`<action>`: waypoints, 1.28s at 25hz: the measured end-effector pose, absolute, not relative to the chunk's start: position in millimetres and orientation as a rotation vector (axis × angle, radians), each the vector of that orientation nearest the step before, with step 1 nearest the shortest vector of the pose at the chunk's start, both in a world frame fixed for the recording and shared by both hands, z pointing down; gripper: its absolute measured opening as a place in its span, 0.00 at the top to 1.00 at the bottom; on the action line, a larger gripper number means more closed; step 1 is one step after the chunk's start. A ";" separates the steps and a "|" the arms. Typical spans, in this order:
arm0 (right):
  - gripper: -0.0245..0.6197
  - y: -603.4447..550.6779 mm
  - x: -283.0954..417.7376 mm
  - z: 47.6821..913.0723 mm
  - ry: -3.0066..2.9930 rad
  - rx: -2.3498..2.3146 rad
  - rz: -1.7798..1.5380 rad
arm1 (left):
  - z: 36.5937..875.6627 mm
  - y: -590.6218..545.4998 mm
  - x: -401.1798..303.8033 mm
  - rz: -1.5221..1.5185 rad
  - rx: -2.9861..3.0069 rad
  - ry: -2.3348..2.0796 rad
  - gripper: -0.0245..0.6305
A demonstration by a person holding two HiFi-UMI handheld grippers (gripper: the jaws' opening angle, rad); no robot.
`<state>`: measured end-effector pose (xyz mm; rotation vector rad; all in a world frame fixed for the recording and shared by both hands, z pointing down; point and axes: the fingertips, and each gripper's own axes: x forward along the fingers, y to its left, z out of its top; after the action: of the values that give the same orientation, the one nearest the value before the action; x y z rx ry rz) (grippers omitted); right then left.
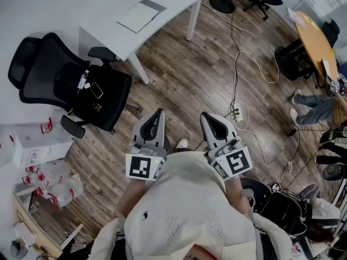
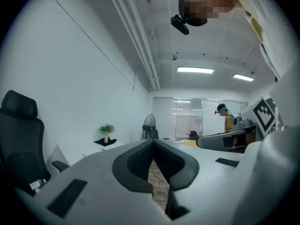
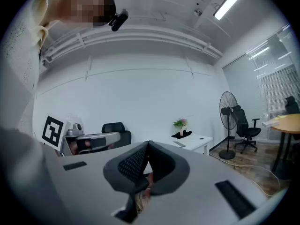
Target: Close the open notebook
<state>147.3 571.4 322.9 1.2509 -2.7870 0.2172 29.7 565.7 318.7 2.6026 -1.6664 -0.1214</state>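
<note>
Both the left gripper (image 1: 158,114) and right gripper (image 1: 206,117) are hovering at the torso (image 1: 190,210), jaws together and empty, likely because the notebook (image 1: 142,15) is lying well apart.

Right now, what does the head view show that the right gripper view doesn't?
Head view only: the bags on the floor and the power strip. Right gripper view only: the fan, the plant and a ceiling light. Both: the white desk, the black chair and the left hand-held gripper, which is shut.
</note>
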 end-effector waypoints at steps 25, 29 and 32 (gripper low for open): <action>0.96 604.2 168.9 320.0 -2.819 1.305 0.273 | 313.4 599.2 56.4 -0.103 2.630 -1.619 0.81; 0.96 605.0 171.1 322.3 -2.797 1.318 0.253 | 315.0 599.1 62.7 -0.095 2.651 -1.590 0.84; 0.96 603.1 170.0 324.4 -2.789 1.323 0.256 | 315.1 596.7 63.3 -0.104 2.647 -1.580 0.84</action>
<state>170.0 603.1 324.4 1.3232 -2.7889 0.2557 63.3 596.7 315.1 2.6475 -1.5796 -0.1039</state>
